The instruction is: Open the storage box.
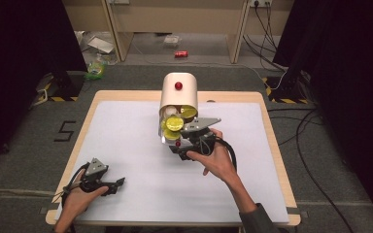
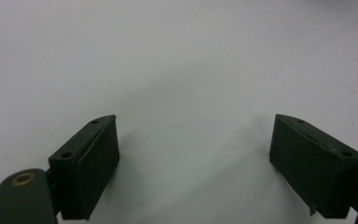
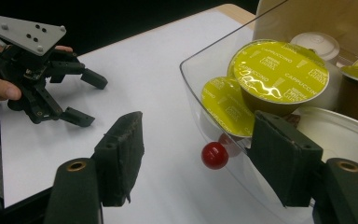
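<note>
High view first: we see a white-covered tabletop with a wooden rim, and near its far middle a cream, round-topped dispenser with a red knob on its face. At its foot a clear drawer stands pulled out toward us, and in it we count several capsules with yellow foil lids. Our right gripper sits just at the drawer's near end, held by the right hand. In the right gripper view its two black fingers stand well apart and hold nothing; between them lies the clear drawer's curved front wall with its small red knob, and the right-hand finger overlaps that wall, though we cannot tell whether it touches. Behind the wall are the cappuccino capsules, a white-lidded one farther back, and a brown-sided one at the right edge. Our left gripper rests well apart at the tabletop's near left corner, in the left hand; in the left gripper view its fingers are spread wide over bare white surface, empty. Beyond the tabletop, on the floor, we see a red can, scattered litter at the left, and cables at the right.
</note>
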Action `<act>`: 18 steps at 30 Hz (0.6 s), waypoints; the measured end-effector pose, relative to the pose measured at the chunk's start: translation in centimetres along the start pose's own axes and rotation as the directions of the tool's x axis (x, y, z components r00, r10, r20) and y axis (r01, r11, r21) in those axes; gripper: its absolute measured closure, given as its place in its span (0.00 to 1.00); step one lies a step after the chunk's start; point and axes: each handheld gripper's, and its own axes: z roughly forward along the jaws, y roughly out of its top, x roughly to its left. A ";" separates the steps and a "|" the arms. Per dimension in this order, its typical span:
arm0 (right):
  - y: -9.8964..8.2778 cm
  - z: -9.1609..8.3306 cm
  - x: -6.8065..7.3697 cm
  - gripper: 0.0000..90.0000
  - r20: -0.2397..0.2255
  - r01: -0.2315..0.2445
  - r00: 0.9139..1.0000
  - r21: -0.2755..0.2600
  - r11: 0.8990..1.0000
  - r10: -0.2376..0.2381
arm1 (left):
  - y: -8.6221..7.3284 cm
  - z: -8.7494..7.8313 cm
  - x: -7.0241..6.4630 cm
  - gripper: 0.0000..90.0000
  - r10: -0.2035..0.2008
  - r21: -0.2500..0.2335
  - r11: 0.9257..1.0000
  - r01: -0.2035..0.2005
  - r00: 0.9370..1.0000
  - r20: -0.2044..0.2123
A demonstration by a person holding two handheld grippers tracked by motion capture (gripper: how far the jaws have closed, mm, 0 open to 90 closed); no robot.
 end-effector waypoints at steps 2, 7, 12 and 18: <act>-0.1 0.0 0.1 0.39 -0.002 0.007 1.000 0.005 1.000 -0.007 | 0.0 0.0 0.0 0.17 0.000 0.000 1.000 0.000 1.000 0.000; -0.2 -0.1 0.1 0.40 -0.004 0.001 1.000 0.001 1.000 -0.001 | 0.0 0.0 0.0 0.17 0.000 0.000 1.000 0.000 1.000 0.000; -0.2 -0.1 0.2 0.40 -0.004 0.002 1.000 0.000 1.000 -0.002 | 0.0 0.0 0.0 0.17 0.000 0.000 1.000 0.000 1.000 0.000; -0.4 -0.1 0.5 0.40 0.003 0.009 1.000 0.001 1.000 -0.009 | 0.0 0.0 0.0 0.17 0.000 0.000 1.000 0.000 1.000 0.000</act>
